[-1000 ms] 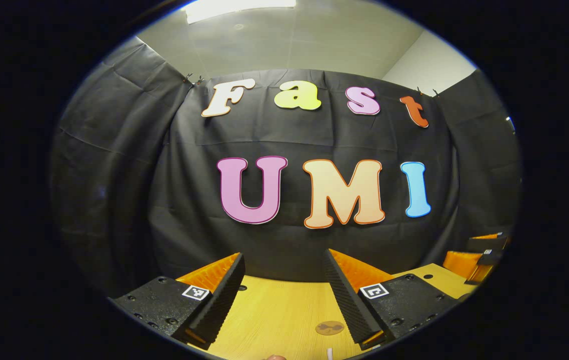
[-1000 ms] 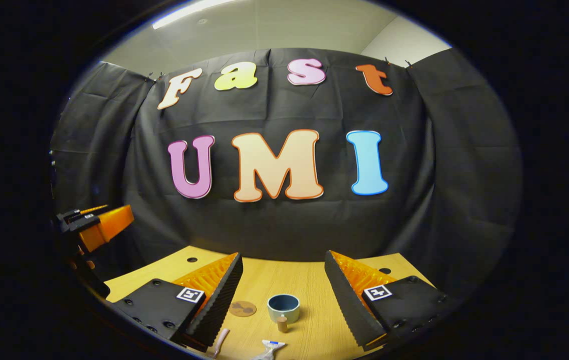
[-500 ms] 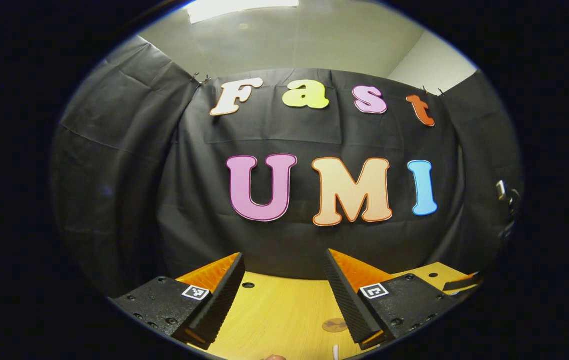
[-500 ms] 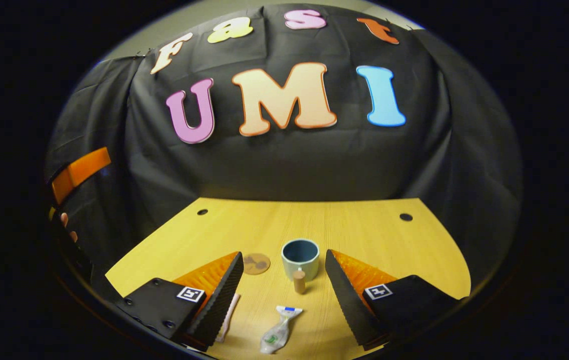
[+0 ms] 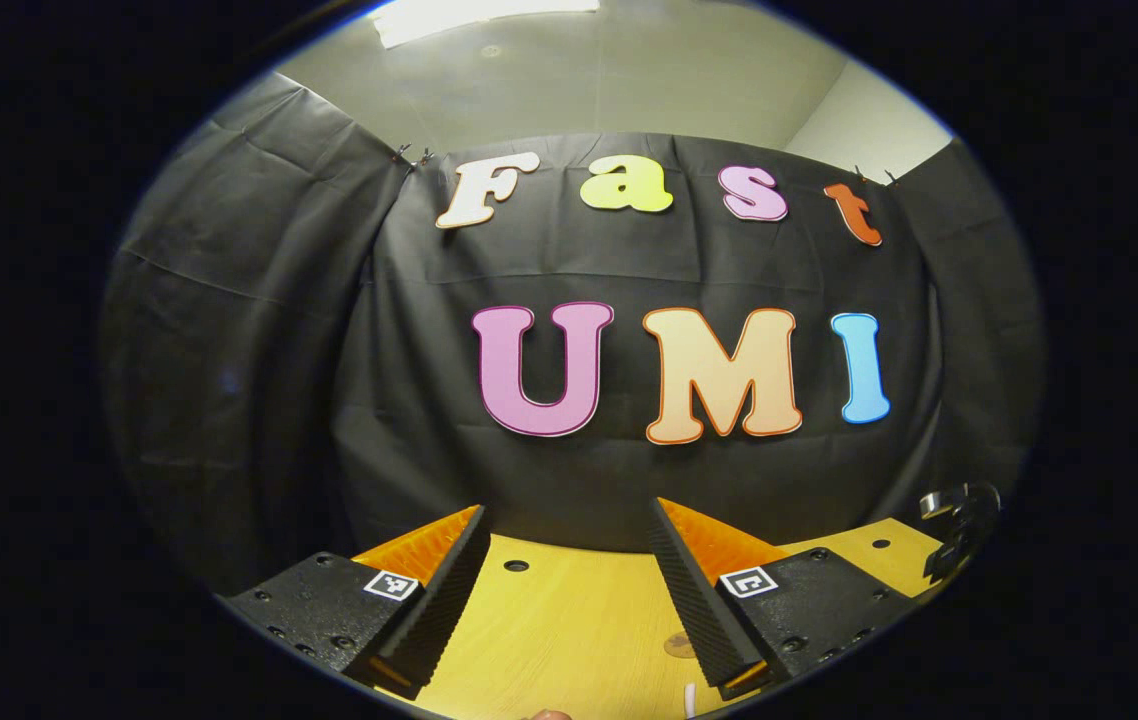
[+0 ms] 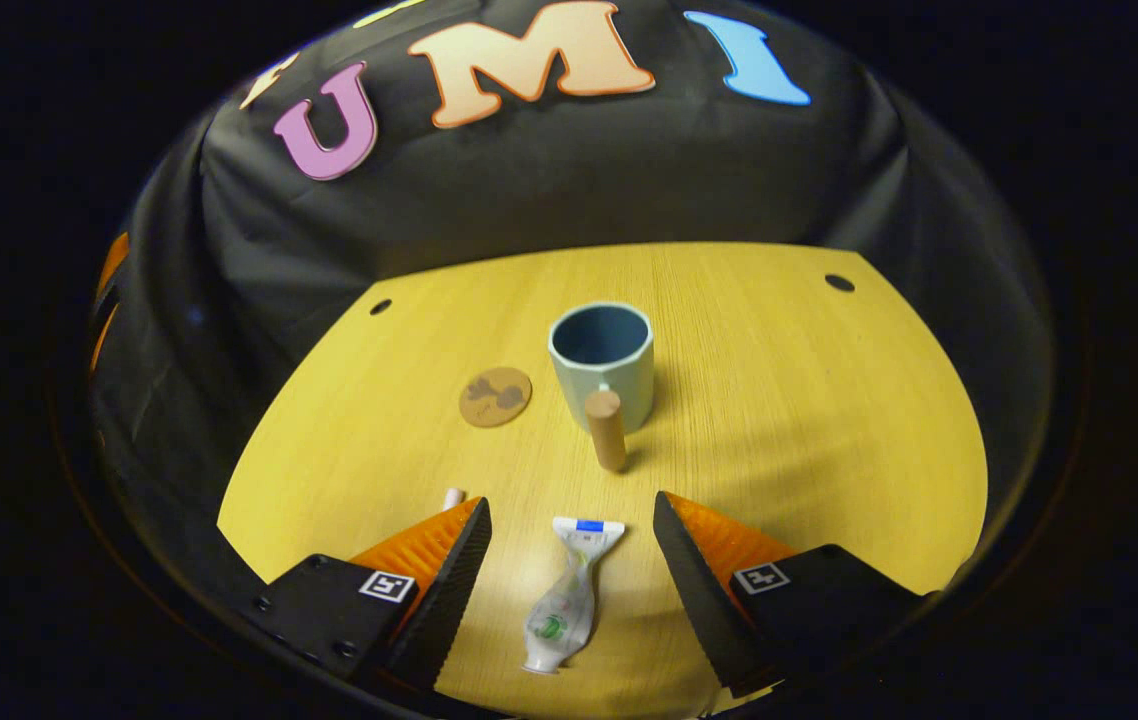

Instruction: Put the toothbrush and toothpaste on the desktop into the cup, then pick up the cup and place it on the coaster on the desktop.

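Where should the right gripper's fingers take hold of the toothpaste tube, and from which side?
Best across the narrow waist of the toothpaste tube, coming down from above. It lies flat on the desktop, lengthwise between the open fingers of the right gripper, cap towards the camera, flat crimped end towards the cup. The squeezed middle looks slimmest, so closing there should hold.

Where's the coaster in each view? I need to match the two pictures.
Left gripper view: coaster near the bottom, right of centre, partly hidden.
Right gripper view: coaster mid-left on the desk, left of the cup.
Shared landmark: the toothbrush, whose white end lies nearer the camera than the coaster in both views.
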